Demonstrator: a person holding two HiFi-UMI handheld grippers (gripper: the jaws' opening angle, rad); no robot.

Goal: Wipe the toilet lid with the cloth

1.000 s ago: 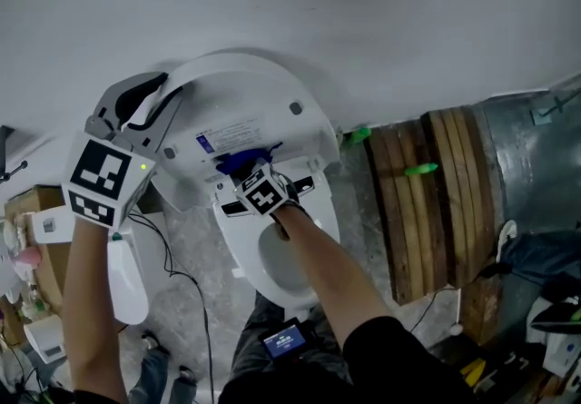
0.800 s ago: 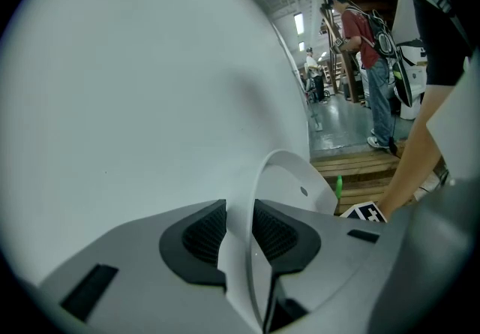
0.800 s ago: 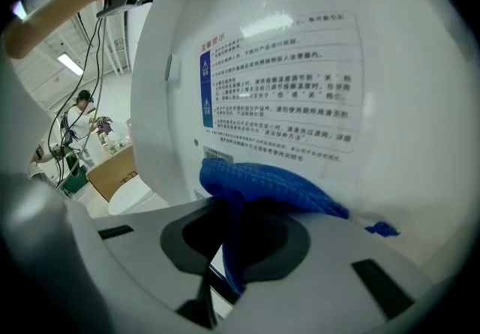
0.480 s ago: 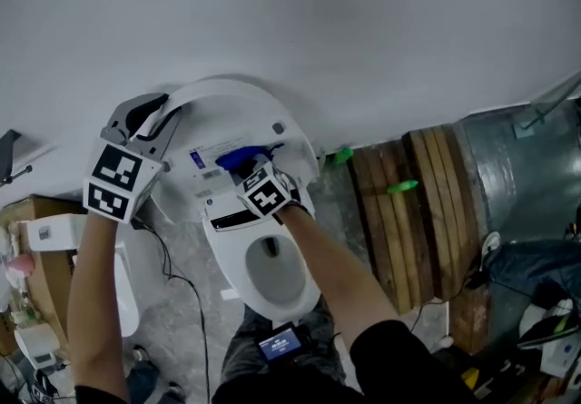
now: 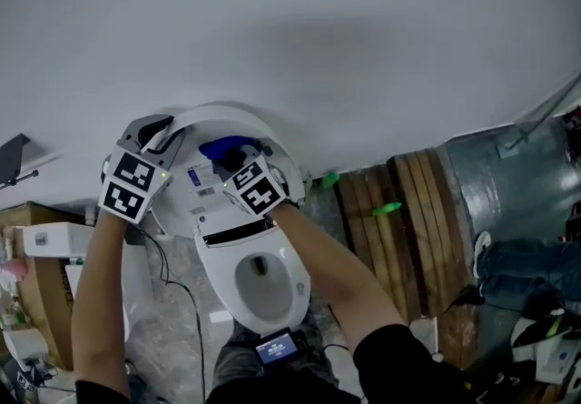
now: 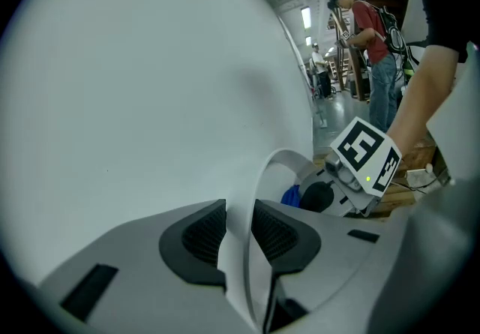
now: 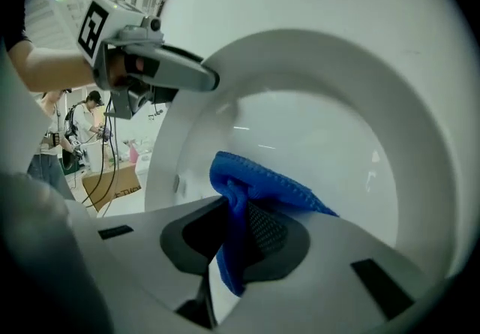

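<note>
The white toilet lid (image 5: 218,121) stands raised against the wall, above the open bowl (image 5: 263,280). My left gripper (image 5: 156,130) is shut on the lid's left rim (image 6: 238,250), which runs between its dark pads. My right gripper (image 5: 234,157) is shut on a blue cloth (image 5: 227,148) and holds it against the upper inner face of the lid (image 7: 315,130). In the right gripper view the cloth (image 7: 251,190) bunches out between the jaws, and the left gripper (image 7: 214,81) clamps the rim at upper left.
Wooden planks (image 5: 399,239) lie right of the toilet, with a grey metal drum (image 5: 508,184) beyond them. A cardboard box (image 5: 36,248) and white items sit at the left. A cable (image 5: 182,284) trails on the floor. People (image 6: 375,47) stand in the background.
My right gripper has carried the blue cloth up the lid's inner face, from near the hinge to the upper part. The left gripper has kept its hold on the rim.
</note>
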